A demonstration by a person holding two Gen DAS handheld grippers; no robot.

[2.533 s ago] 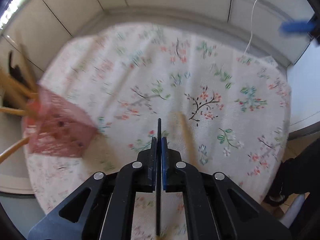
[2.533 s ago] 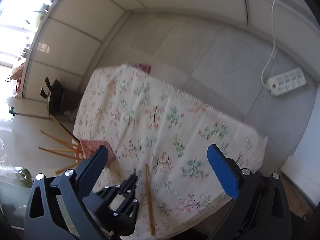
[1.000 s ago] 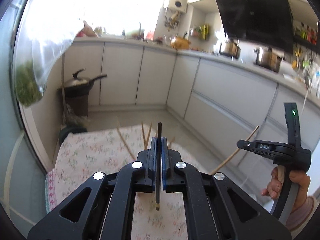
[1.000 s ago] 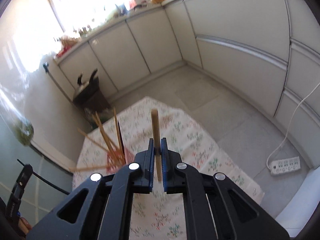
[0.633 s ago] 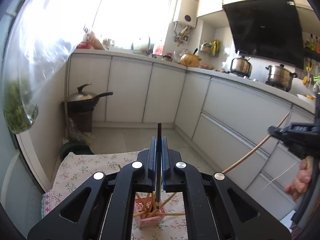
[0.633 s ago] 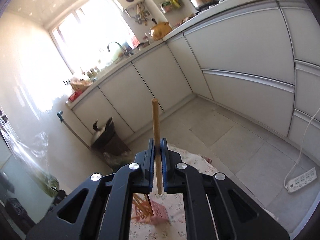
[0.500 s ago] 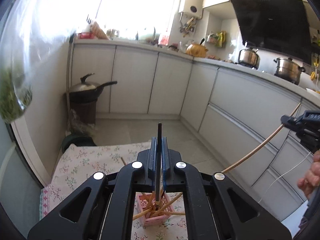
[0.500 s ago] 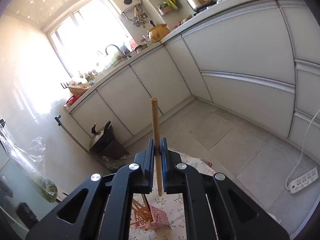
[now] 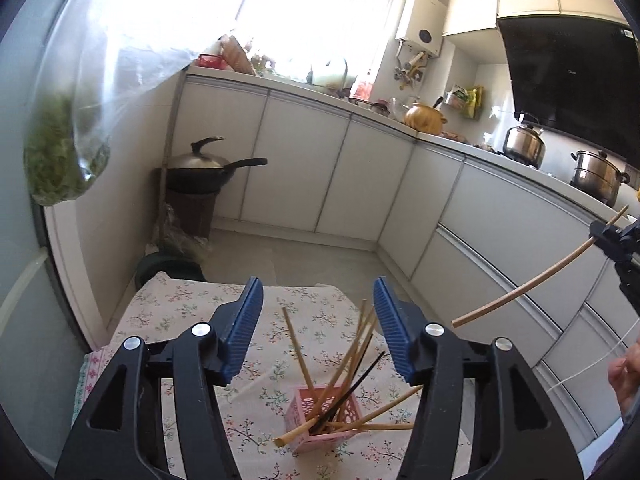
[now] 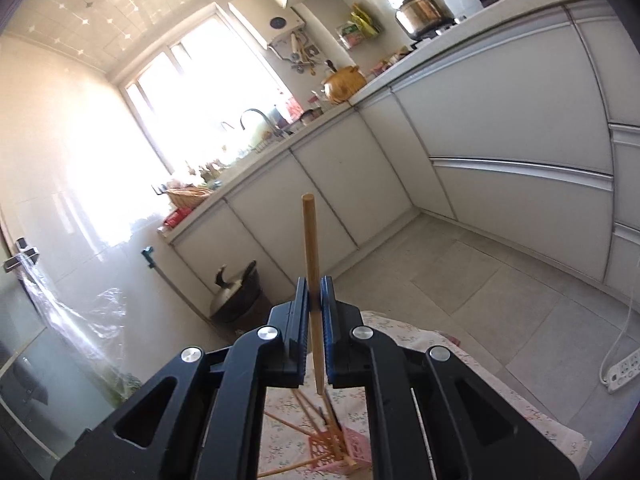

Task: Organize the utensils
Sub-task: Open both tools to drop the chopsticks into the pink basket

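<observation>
A pink basket stands on the floral tablecloth with several wooden chopsticks leaning in it. A black chopstick leans among them. My left gripper hovers above and behind the basket, its jaws opening, with nothing between the blue pads. My right gripper is shut on a wooden chopstick that stands upright between its pads. In the left wrist view that chopstick slants in from the right edge, high above the basket. The basket shows low in the right wrist view.
A wok sits on a stand in the far corner by the white cabinets. A bag of greens hangs at the left. A power strip lies on the floor. A person's hand shows at the right edge.
My left gripper has opened and let go of the black chopstick, which now leans in the pink basket. My right gripper has risen, still shut on the wooden chopstick.
</observation>
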